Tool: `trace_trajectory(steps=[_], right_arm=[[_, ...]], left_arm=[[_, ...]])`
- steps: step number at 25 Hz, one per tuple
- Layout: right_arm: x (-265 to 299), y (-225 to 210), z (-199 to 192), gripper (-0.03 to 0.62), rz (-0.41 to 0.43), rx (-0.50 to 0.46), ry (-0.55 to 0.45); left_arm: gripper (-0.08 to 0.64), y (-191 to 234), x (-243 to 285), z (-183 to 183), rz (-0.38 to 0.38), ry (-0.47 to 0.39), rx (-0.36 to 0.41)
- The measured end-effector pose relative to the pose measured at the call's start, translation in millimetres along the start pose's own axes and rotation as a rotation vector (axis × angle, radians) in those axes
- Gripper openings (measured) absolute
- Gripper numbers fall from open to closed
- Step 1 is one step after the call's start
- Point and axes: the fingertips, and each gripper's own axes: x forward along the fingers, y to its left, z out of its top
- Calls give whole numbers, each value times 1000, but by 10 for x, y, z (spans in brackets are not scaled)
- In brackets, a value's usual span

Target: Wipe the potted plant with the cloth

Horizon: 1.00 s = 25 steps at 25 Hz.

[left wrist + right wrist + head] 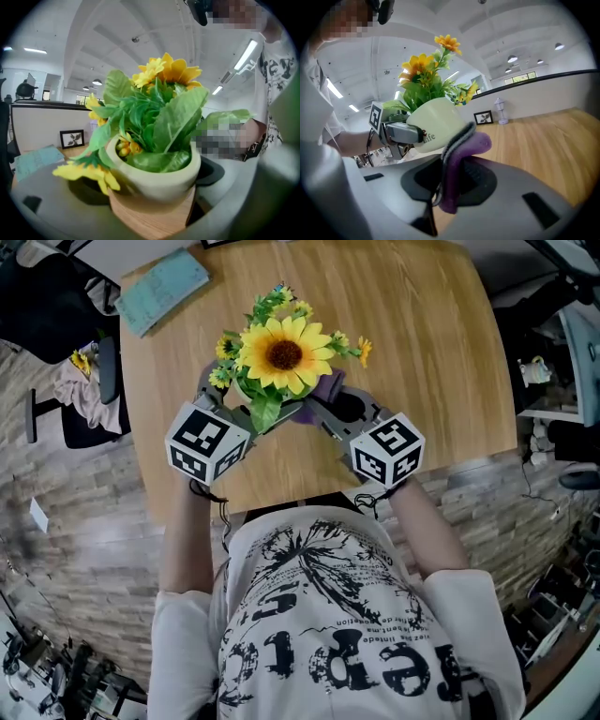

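The potted plant (284, 354), a big sunflower with small yellow blooms and green leaves, sits at the near middle of the round wooden table (422, 352). Its pale green pot (154, 180) with a wood-coloured base fills the left gripper view, and my left gripper (232, 409) is shut on it. My right gripper (323, 407) is shut on a purple cloth (461, 150) with a grey edge. In the right gripper view the cloth lies against the pot's side (436, 124), opposite the left gripper's fingers (401, 132). Leaves hide both grippers' tips in the head view.
A teal notebook (164, 289) lies at the table's far left. A small framed picture (72, 138) stands at the back of the table. A dark chair with draped cloth (89, 381) stands left of the table, and office clutter lies to the right (553, 381).
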Motion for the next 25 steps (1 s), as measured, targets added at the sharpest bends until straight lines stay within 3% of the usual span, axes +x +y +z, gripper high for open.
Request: trace_trajectory(steps=[10, 18, 25], right_arm=[[-292, -484, 87, 74, -172, 64, -60], [-496, -818, 263, 74, -392, -121, -69], [-414, -985, 413, 75, -477, -204, -106]], left_arm=[[526, -7, 25, -131, -46, 4, -36], [526, 66, 228, -545, -89, 22, -27], [526, 131, 450, -977, -135, 65, 14]])
